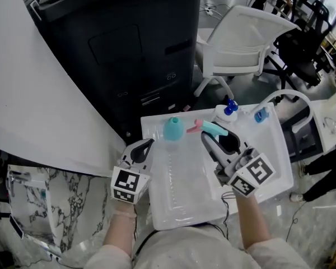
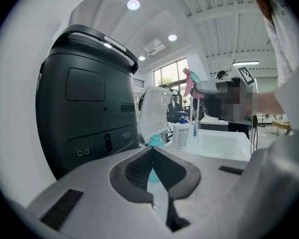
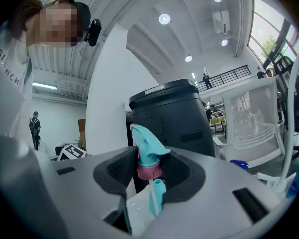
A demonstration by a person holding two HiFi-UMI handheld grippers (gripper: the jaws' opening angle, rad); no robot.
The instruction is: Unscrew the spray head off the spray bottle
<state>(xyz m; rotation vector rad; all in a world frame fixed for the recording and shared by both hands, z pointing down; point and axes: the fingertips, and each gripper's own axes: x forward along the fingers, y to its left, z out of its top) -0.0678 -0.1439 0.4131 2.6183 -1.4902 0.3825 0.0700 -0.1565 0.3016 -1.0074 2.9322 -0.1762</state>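
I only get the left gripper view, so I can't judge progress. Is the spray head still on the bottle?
Observer: No. The spray head is off and clamped at its pink collar in the right tongs.
Operator: Is the tube out too?
Observer: Yes, the dip tube hangs free below the collar.
Operator: Where is the bottle?
Observer: The bottle appears to lie in the white tray, with the shut left tongs at its left side.
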